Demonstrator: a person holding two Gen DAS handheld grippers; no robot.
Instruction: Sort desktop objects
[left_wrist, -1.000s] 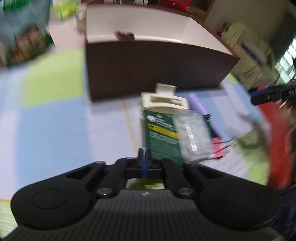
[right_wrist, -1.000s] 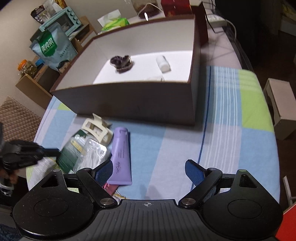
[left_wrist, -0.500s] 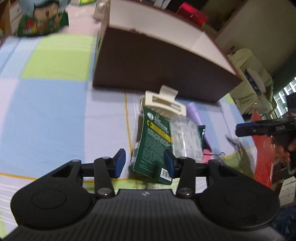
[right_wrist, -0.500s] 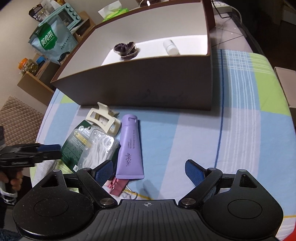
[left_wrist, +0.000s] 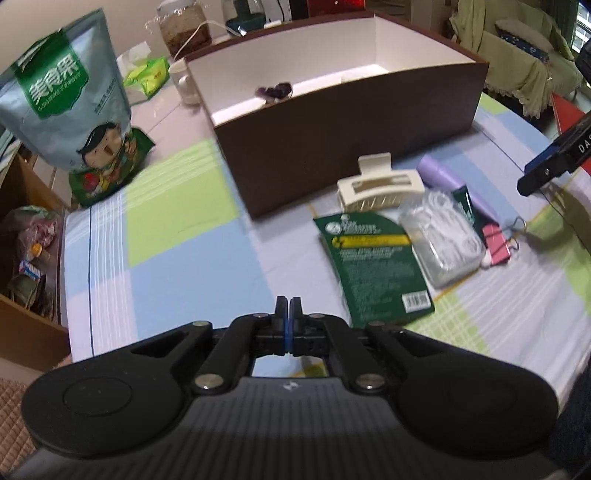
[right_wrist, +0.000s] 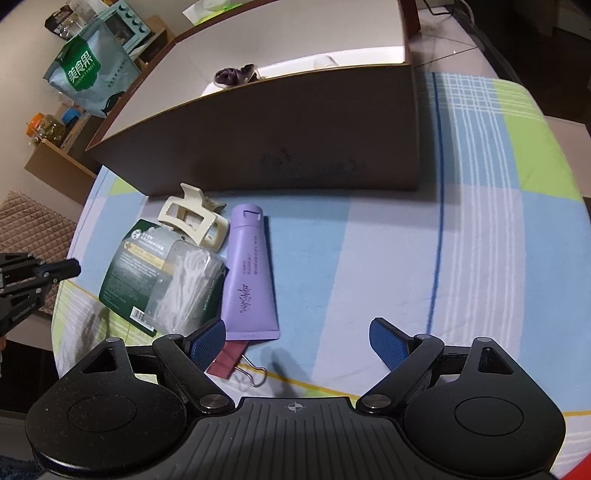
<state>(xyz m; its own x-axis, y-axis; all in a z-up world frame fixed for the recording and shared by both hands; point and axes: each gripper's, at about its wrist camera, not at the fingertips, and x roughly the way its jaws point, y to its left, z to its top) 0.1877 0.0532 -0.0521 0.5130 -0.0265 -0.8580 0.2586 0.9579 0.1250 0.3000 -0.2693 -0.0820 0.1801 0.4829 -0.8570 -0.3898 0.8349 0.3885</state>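
I am holding my left gripper (left_wrist: 289, 306) low over the checked cloth (left_wrist: 177, 266), with its two fingers pressed tight together and nothing between them. It is pointing toward the brown box (left_wrist: 347, 147), and the pile of things is lying off to its right. I am hanging my right gripper (right_wrist: 297, 343) above the pile with its blue fingers (right_wrist: 388, 341) spread wide. The purple tube (right_wrist: 249, 280) is lying flat in front of it. The green floss pack (right_wrist: 162, 277) is touching the tube's left side (the cream hair clip (right_wrist: 192, 219) is sitting on its top end). The pink binder clip (right_wrist: 229, 360) is peeking out beside my right gripper's left finger.
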